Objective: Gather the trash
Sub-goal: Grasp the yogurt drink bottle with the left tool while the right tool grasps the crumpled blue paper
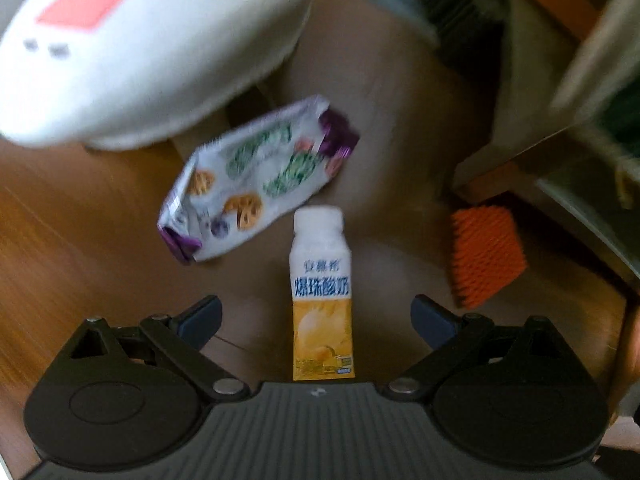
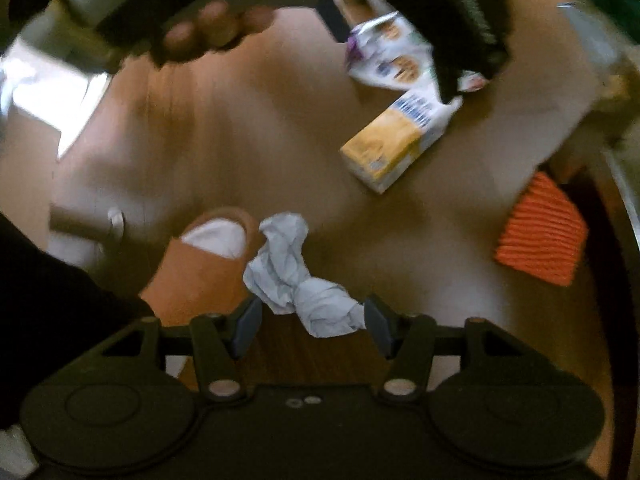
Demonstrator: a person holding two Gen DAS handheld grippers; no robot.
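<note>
A white and yellow yogurt bottle lies on the wooden floor, cap pointing away. My left gripper points straight down over it, open wide, with the bottle's lower half between the fingers and untouched. A torn snack bag printed with cookies lies just beyond the bottle. A crumpled white paper spans the gap of my right gripper, and both pads touch it. Bottle and bag also show in the right wrist view, partly hidden by the dark left gripper body.
An orange ridged foam sleeve lies to the right by furniture. A large white rounded object with a red patch fills the upper left. A person's foot in an orange slipper stands beside the paper. Fingers of a hand show above.
</note>
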